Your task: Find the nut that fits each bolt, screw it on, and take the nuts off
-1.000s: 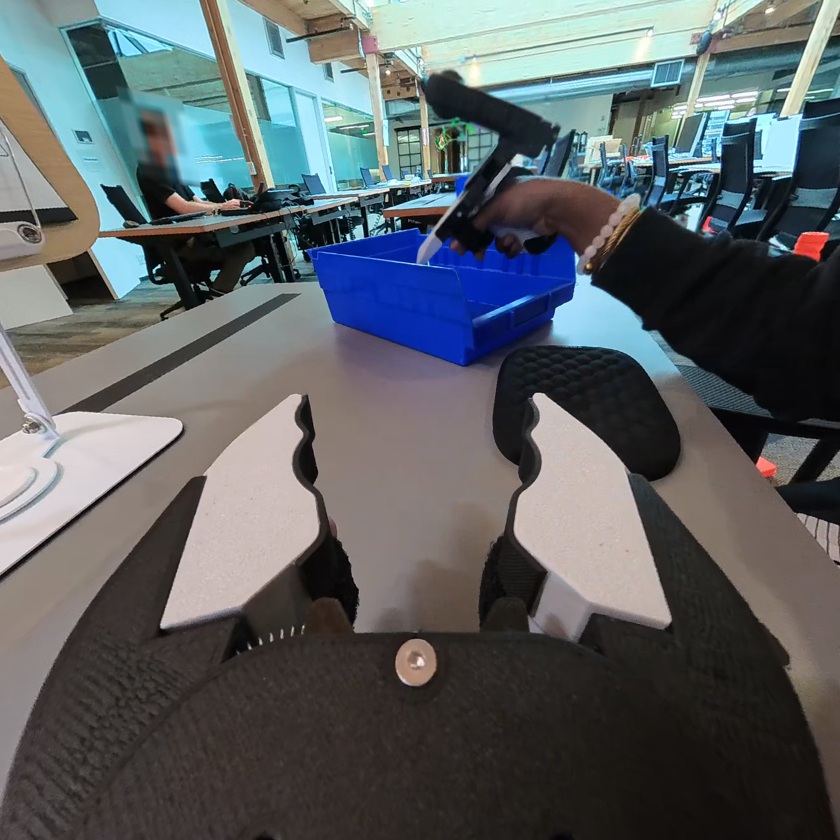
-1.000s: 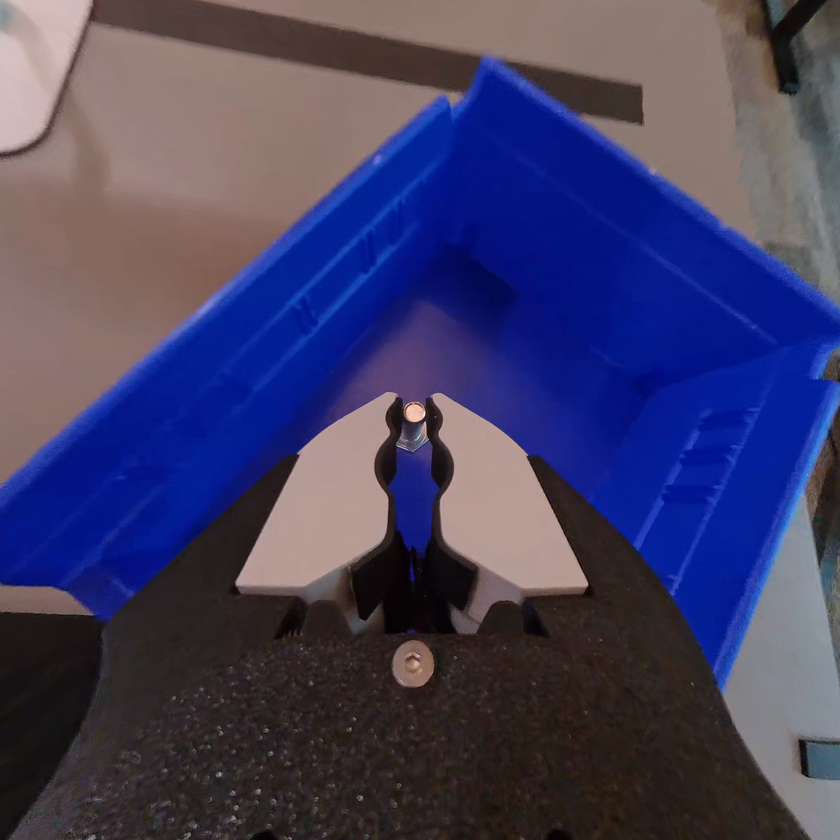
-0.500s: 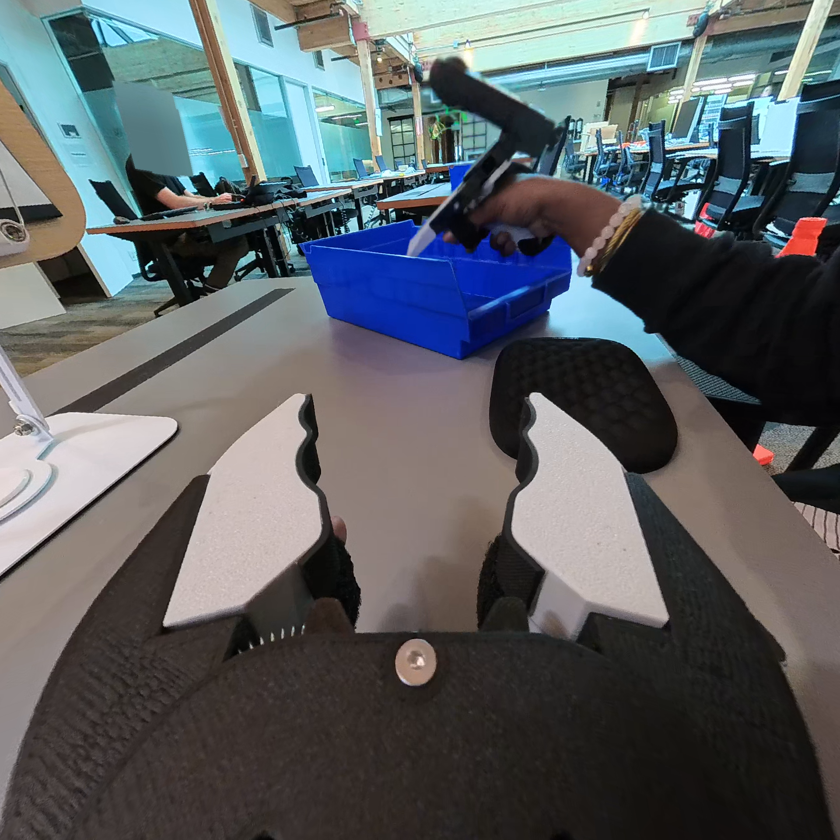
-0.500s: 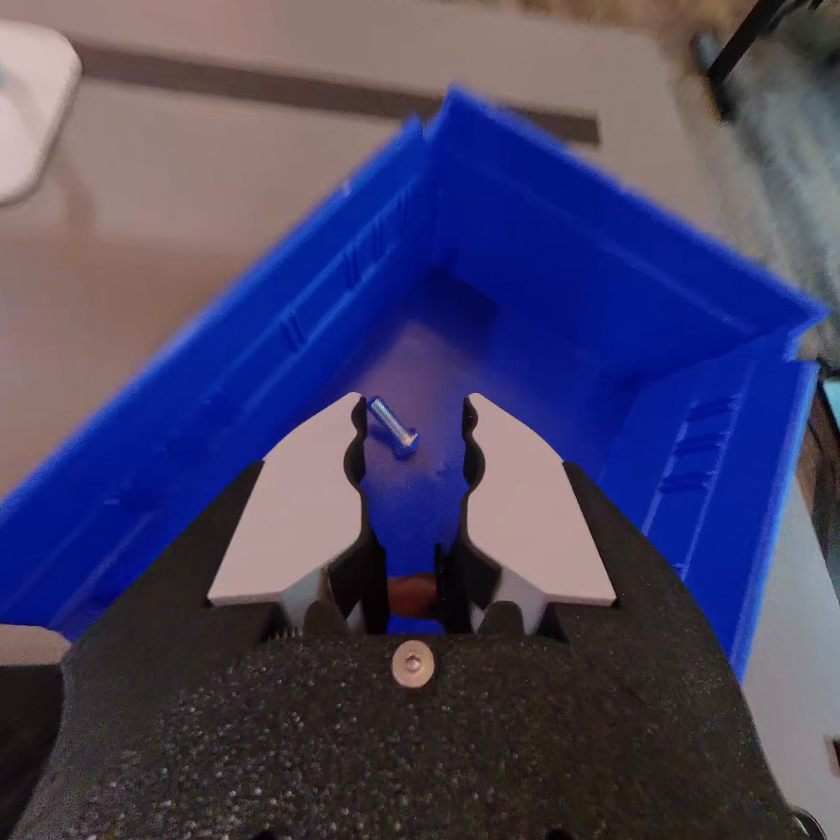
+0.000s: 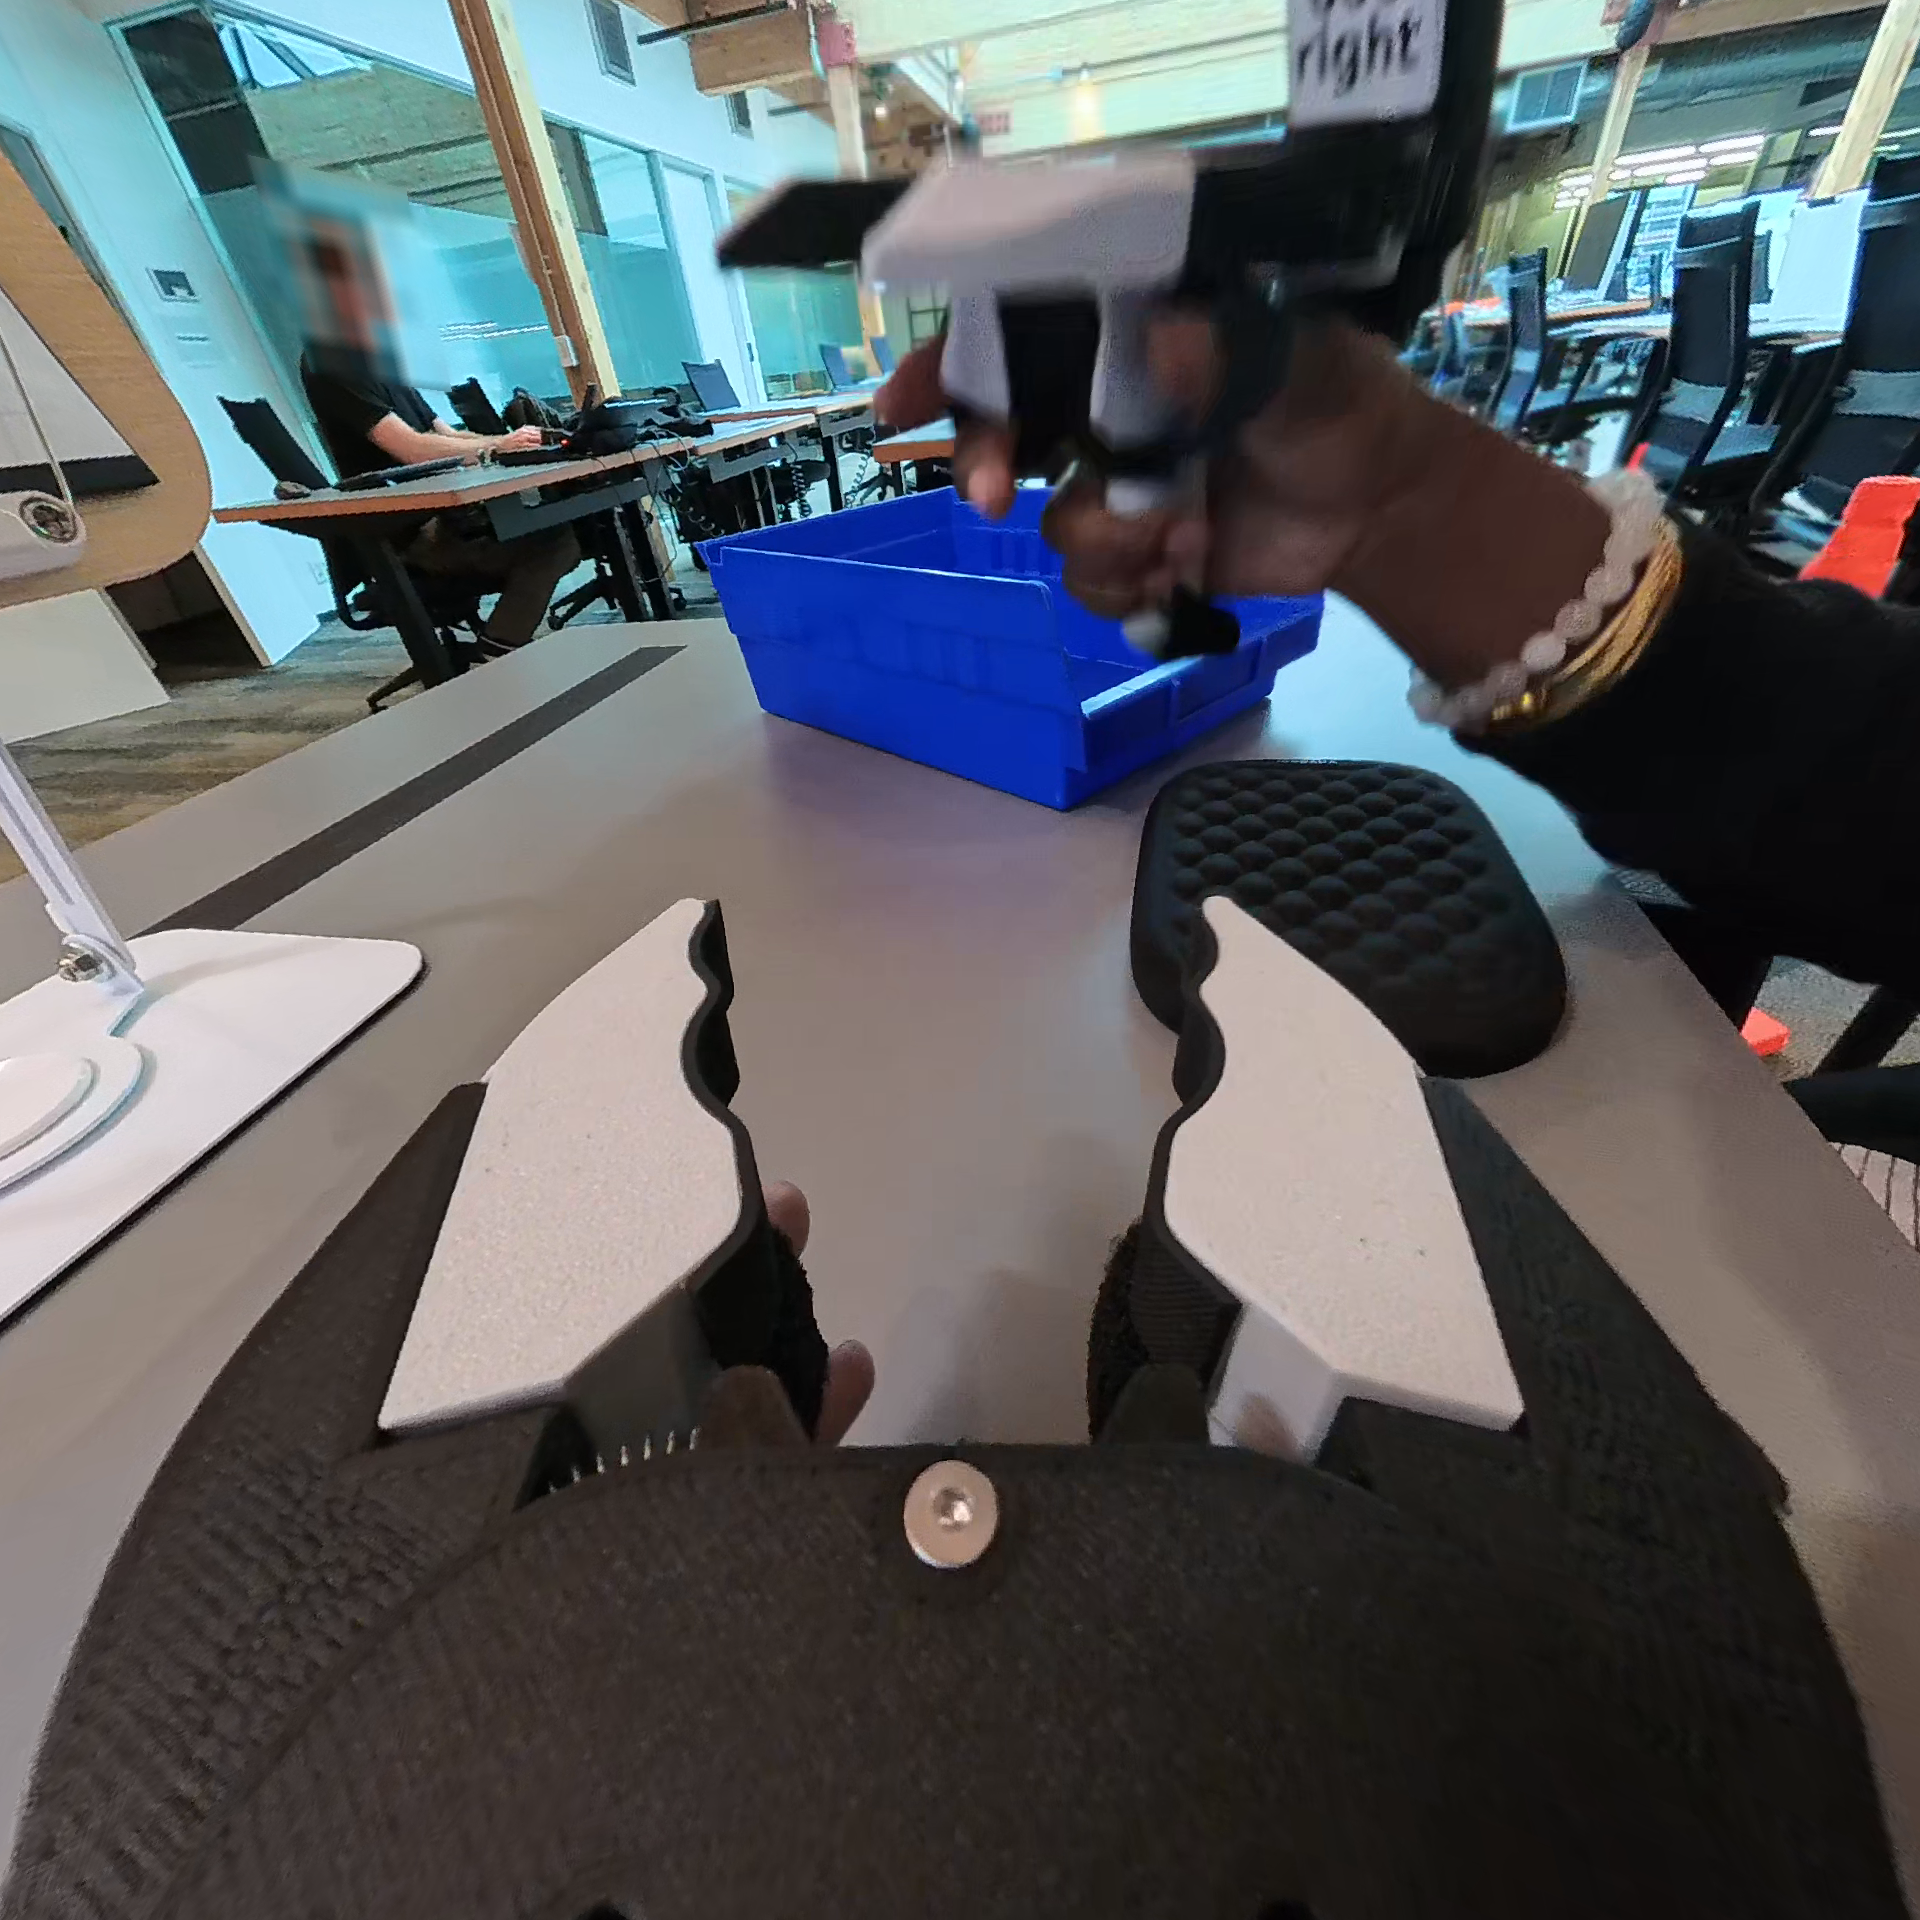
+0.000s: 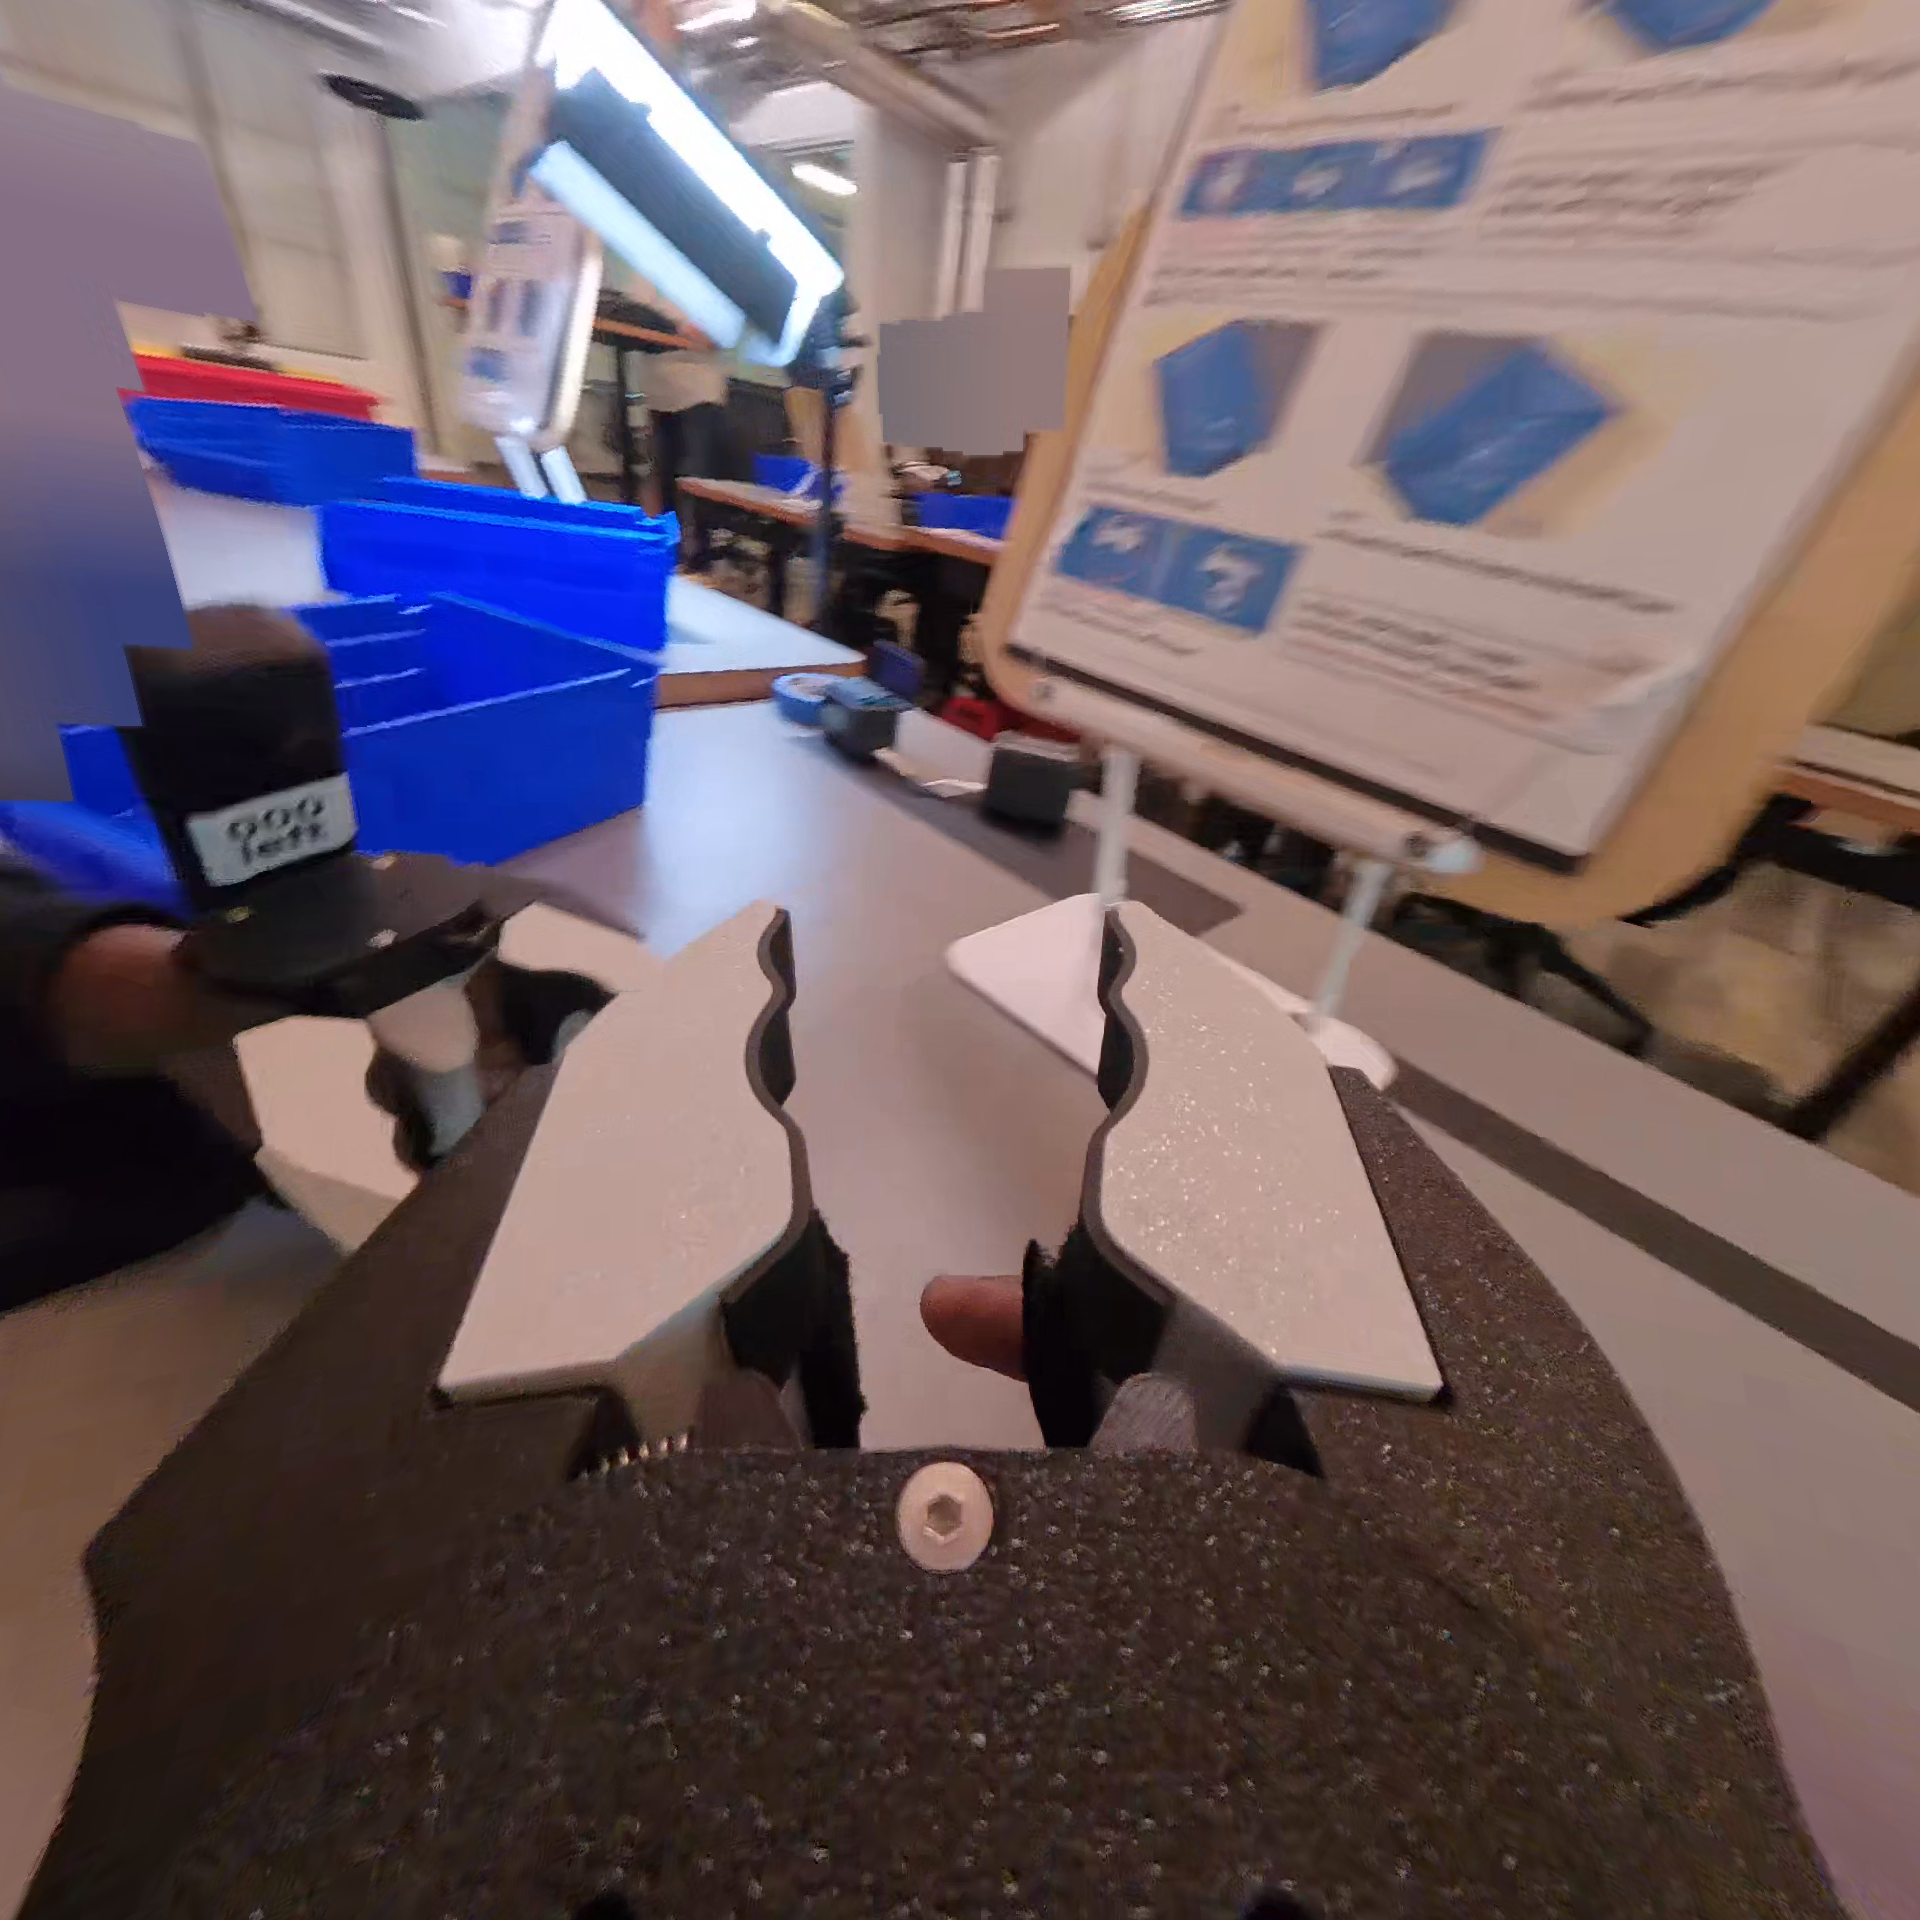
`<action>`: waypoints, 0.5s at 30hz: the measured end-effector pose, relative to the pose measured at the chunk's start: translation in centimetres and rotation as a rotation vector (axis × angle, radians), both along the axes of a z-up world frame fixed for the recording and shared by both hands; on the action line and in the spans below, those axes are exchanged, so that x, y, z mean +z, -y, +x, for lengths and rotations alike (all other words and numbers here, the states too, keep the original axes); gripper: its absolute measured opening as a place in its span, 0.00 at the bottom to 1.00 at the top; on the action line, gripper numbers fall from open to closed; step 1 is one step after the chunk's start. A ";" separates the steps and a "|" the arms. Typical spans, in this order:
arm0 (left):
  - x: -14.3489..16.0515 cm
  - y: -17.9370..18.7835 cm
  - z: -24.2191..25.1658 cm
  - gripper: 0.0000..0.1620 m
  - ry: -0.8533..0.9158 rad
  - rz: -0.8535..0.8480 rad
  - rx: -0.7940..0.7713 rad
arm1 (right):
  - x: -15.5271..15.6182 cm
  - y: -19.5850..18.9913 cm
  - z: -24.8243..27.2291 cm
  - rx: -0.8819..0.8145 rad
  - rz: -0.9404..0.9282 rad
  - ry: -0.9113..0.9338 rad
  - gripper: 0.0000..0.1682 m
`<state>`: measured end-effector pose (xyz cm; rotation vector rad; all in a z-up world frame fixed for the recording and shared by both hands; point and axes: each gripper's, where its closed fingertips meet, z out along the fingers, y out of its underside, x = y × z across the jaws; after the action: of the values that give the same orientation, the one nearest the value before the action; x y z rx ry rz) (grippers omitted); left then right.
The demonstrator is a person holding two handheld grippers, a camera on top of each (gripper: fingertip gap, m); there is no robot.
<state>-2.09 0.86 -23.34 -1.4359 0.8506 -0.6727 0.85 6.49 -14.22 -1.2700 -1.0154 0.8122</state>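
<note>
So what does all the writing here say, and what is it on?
I don't repeat writing; here is what bears it.
White label on the right gripper: short print.
White tag on the left gripper: short print.
Instruction sheet on its stand: blurred.
Wall sign: too small.

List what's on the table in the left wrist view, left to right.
White stand base → left gripper → blue bin → black textured pad.

Left tool low, jaws wide apart; right tool raised, likewise empty.
</note>
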 end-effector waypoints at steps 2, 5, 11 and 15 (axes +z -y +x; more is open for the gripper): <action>0.0 -0.1 -0.1 0.51 0.000 -0.005 0.004 | -3.2 0.1 -1.9 0.049 -0.001 0.032 0.36; 0.0 -0.1 -0.1 0.51 0.002 -0.013 0.002 | -6.6 -1.0 -2.8 0.037 -0.022 0.044 0.37; -0.4 0.5 0.0 0.45 -0.039 -0.086 -0.029 | -11.8 -2.5 -2.9 -0.016 -0.194 0.224 0.41; 1.9 2.2 0.0 0.42 -0.104 -0.060 -0.043 | -11.8 -2.5 -2.7 -0.021 -0.173 0.233 0.43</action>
<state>-2.05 -1.34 -21.48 -1.5209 0.9515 -0.6647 -1.88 9.04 -26.04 -1.5479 -1.1334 0.7601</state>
